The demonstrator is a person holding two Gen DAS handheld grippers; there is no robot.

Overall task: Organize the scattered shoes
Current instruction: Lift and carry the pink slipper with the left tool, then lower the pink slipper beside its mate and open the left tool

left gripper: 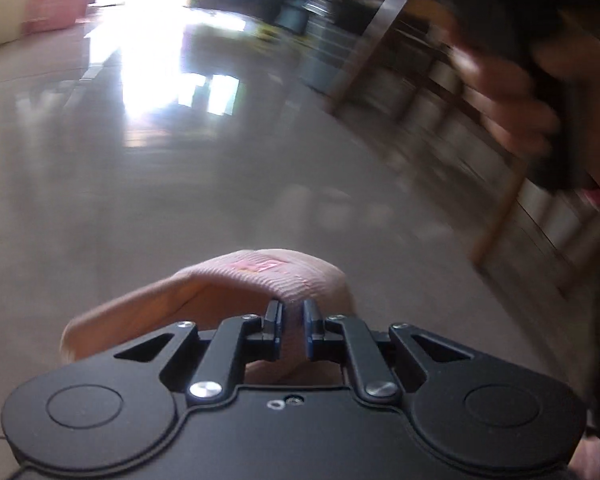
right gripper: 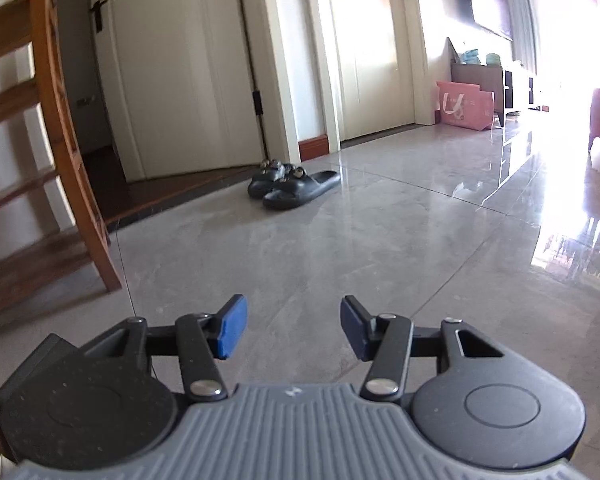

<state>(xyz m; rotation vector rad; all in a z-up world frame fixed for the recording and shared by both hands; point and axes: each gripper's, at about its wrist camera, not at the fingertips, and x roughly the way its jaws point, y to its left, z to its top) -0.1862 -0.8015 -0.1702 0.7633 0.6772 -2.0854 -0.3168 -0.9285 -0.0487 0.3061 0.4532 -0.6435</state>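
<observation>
The left gripper is clamping the ribbed strap of a pink fabric slipper, low in the frame; gripping deeper would be steadying it. The right gripper is hanging apart and empty. Black rubber slides are lying mid-frame by the white door, grey tiled floor open between, wooden rack crowding the left edge.

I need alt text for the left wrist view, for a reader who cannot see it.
The left gripper is pinching the strap of a pink slipper above a glossy grey tiled floor. The background is motion-blurred, with window glare at the top and a blurred hand on a dark object at the upper right.
</observation>
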